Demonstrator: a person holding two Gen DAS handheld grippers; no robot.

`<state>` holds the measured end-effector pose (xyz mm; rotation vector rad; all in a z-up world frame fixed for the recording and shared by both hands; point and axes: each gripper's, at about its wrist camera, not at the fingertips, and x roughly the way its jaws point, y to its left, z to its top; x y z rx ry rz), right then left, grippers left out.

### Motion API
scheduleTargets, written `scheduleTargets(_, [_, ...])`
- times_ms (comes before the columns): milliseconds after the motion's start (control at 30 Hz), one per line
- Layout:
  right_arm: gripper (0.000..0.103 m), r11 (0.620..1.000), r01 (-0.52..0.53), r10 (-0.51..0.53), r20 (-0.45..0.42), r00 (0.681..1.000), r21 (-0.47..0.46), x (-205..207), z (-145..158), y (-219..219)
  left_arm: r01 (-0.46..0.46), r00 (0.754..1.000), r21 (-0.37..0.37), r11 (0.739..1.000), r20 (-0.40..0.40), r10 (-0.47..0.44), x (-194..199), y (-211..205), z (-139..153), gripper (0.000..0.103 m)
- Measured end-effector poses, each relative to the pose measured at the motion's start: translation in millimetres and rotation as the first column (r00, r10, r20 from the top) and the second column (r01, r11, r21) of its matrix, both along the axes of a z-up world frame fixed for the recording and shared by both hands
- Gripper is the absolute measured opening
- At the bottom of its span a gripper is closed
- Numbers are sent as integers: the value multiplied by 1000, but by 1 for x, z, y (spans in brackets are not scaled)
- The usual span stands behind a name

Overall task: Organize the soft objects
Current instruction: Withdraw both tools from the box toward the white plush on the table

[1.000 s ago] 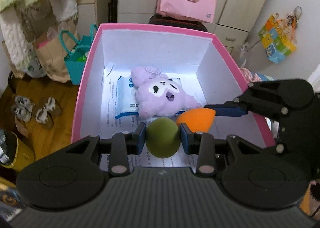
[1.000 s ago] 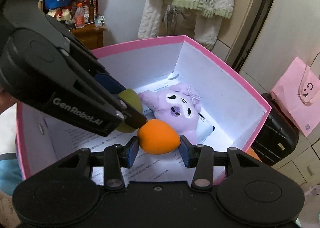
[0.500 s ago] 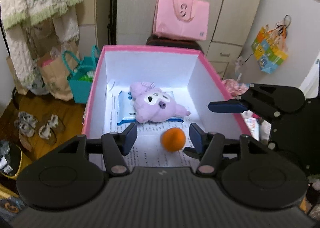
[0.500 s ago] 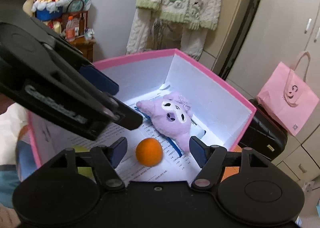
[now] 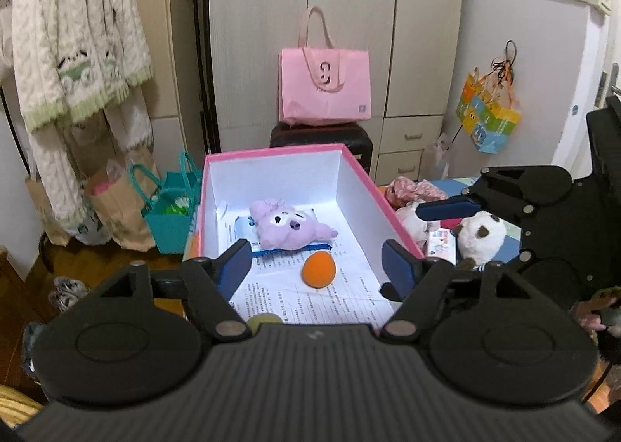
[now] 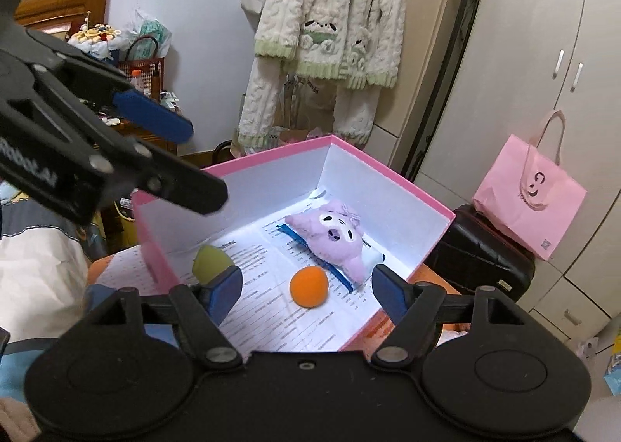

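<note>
Both hand-held grippers, left [image 5: 316,261] and right [image 6: 306,292], were seen opening, nothing between them. The white plush [image 5: 481,234] (outside the pink box [image 5: 392,209]) lay right, nearer the right one.

Both tools [image 5: 316,261] [image 6: 306,292] opening, empty, angled downward

pink box [image 5: 372,185] open-topped; purple plush [image 5: 287,226], orange ball [image 5: 319,270] occupy floor; near end free.
</note>
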<state>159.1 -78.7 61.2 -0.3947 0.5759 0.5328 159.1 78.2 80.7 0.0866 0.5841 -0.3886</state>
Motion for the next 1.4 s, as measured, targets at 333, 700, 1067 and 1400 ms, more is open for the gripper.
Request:
scheduleTargets(333, [85,1000,11,-11,2,1000,22,-40,22,-13,76,997,-6,997,-14,-76,-39,-1,13,82])
scheduleTargets(700, [96,988,10,-3,-47,999,151,-83,26,-51,154,987,-9,988,-38,-155,-73,-16,9,102])
scheduleTargets(1067, [96,971,175,-163,-88,983,162,-124,-23,-122,278,956,41,960,-109,-272,-97,-62,-17,103])
scheduleTargets(1400, [96,964,225,-226,-14,974,144,-129,-60,-170,371,926,88,924,-109,-361,-95,-126,-44,103])
